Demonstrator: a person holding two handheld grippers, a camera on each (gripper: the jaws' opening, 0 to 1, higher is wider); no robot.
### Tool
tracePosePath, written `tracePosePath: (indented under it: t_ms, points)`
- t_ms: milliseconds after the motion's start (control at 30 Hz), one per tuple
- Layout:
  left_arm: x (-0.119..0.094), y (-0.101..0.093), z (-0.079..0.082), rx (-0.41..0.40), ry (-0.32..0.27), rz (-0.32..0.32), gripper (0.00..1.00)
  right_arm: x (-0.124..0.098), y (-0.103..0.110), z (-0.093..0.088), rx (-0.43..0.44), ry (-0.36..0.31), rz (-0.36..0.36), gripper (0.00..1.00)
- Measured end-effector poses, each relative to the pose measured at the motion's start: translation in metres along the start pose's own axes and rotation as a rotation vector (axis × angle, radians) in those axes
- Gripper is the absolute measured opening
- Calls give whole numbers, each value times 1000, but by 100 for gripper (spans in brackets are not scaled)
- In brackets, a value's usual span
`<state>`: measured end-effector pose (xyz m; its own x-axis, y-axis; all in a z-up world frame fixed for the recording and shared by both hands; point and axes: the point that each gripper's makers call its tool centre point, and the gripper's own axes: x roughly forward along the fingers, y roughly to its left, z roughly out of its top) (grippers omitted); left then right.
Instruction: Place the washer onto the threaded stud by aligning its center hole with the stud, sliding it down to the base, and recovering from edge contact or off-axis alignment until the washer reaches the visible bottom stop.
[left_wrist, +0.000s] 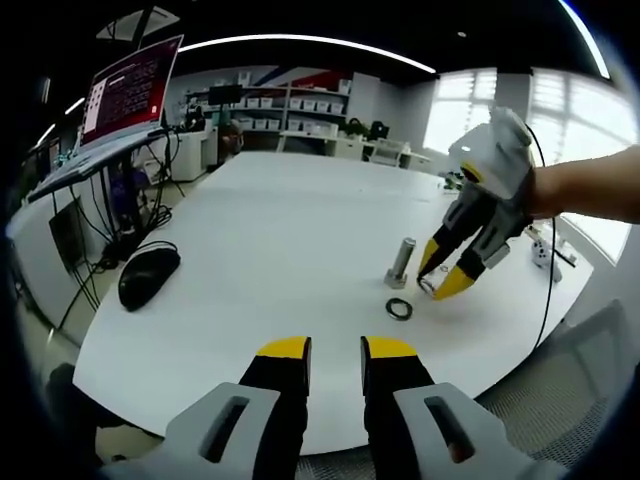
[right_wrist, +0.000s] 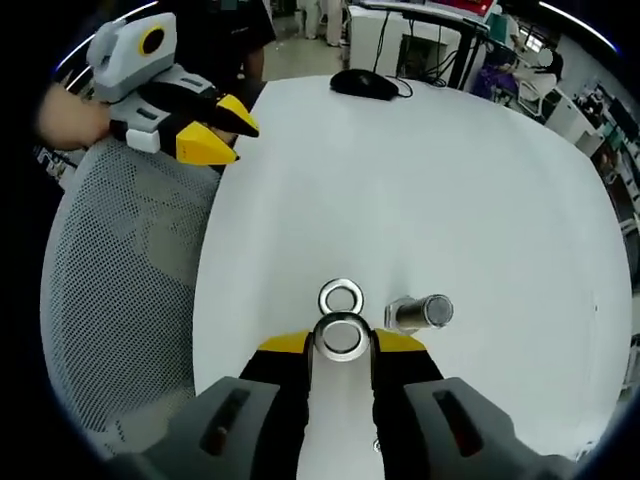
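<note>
My right gripper pinching washer beside stud; second washer on table; left gripper unclenched, holding nothing.

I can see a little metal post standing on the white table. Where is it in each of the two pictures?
Left gripper view: the threaded stud stands upright right of centre, just left of the right gripper.
Right gripper view: the threaded stud is low and right of centre, beside the held washer.
Shared landmark: the loose washer lying flat on the table next to the stud.
</note>
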<state>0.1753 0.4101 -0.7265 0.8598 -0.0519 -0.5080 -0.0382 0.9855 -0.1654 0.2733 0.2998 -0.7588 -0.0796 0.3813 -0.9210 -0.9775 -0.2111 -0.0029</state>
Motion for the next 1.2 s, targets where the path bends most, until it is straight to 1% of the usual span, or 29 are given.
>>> tracePosePath:
  t_ms: [300, 500, 633, 867, 1033, 1200]
  points:
    - [0, 2, 2, -5, -12, 6, 17, -19, -11, 15, -37, -11, -36, 24]
    - [0, 1, 2, -4, -13, 6, 17, -29, -23, 23, -27, -27, -77, 24]
    - [0, 1, 2, -5, -15, 7, 17, -34, -30, 26, -26, -27, -102, 24]
    - [-1, 2, 3, -8, -19, 11, 17, -34, -46, 20, -19, -4, -142, 24]
    - [-1, 2, 4, -8, -22, 8, 16, -27, -49, 16, -15, 16, -138, 24]
    - [0, 1, 3, -4, -16, 3, 16, -24, -49, 17, 0, 21, -123, 24]
